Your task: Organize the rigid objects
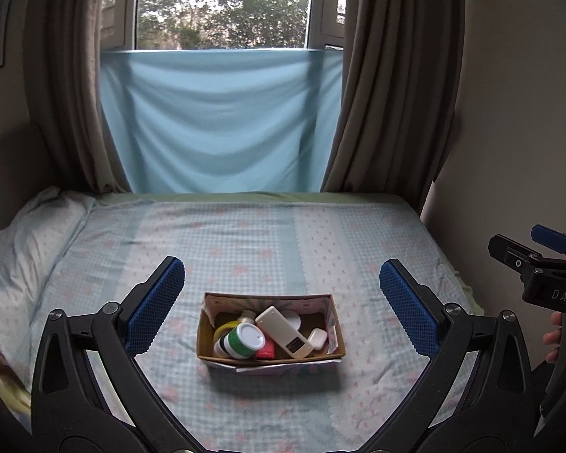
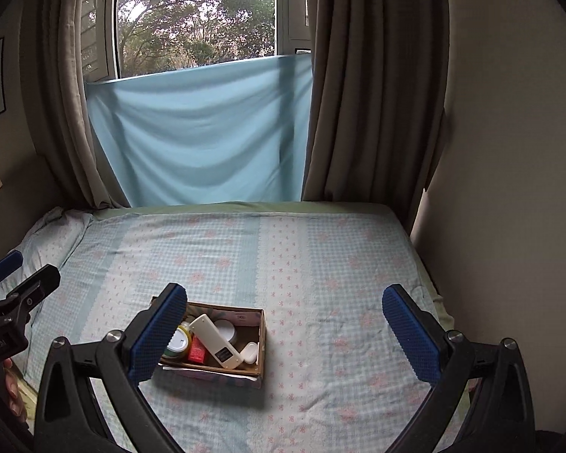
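A shallow cardboard box [image 1: 206,339] [image 2: 262,343] sits on the bed, near its front. Inside lie a white remote [image 1: 283,330] [image 2: 215,339], a green-banded jar with a white lid [image 1: 245,339] [image 2: 179,343], a red packet [image 1: 266,350] [image 2: 197,351], a white earbud case [image 1: 317,338] [image 2: 249,352], a yellow tape roll [image 1: 222,330] and a round white container [image 1: 292,319] [image 2: 226,330]. My left gripper [image 1: 281,279] hovers open above and in front of the box. My right gripper [image 2: 285,305] is open too, its left finger [image 2: 158,336] overlapping the box's left end. Nothing is between either pair of fingers.
The bed sheet [image 1: 283,234] is checked blue with pink flowers. A pillow [image 1: 26,234] lies at the left. Brown curtains [image 1: 388,75] and a blue cloth [image 1: 222,120] hang behind the bed, a wall [image 2: 509,151] closes the right side. A hand [image 1: 554,336] holds the right gripper's handle.
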`<state>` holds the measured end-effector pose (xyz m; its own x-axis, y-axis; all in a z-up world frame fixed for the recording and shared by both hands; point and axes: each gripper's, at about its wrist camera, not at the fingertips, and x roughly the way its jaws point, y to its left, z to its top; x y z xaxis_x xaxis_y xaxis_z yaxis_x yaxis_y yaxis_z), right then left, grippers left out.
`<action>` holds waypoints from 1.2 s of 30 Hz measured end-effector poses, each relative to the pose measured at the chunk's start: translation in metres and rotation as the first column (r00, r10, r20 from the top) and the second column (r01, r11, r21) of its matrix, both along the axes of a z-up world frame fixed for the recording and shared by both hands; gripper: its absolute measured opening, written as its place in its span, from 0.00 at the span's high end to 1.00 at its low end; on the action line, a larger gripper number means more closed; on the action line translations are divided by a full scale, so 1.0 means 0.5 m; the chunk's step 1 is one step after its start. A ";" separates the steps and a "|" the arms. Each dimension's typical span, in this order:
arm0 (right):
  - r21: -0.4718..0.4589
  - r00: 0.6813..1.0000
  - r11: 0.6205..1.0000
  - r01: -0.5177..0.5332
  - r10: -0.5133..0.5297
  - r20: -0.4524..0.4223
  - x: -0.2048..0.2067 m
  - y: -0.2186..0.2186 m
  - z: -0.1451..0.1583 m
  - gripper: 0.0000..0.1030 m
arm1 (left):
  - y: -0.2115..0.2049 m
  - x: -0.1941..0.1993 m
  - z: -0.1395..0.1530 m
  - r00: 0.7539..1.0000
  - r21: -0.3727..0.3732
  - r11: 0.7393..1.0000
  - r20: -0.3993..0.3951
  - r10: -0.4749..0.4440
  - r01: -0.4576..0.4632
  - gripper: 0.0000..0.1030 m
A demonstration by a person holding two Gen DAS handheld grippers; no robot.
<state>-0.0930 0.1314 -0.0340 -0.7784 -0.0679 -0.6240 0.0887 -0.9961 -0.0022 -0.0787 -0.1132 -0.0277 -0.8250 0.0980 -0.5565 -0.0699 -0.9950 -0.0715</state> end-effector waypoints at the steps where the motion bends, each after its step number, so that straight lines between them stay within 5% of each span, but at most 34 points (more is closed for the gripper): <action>1: -0.003 1.000 1.000 0.004 -0.004 0.000 0.001 0.004 0.000 0.00 | 0.002 0.001 -0.001 1.000 0.001 1.000 0.000 0.000 0.000 0.00; 36: -0.010 1.000 1.000 0.008 -0.008 -0.014 0.004 0.018 0.003 0.00 | 0.019 0.012 -0.003 1.000 -0.030 0.999 -0.014 0.018 -0.018 0.00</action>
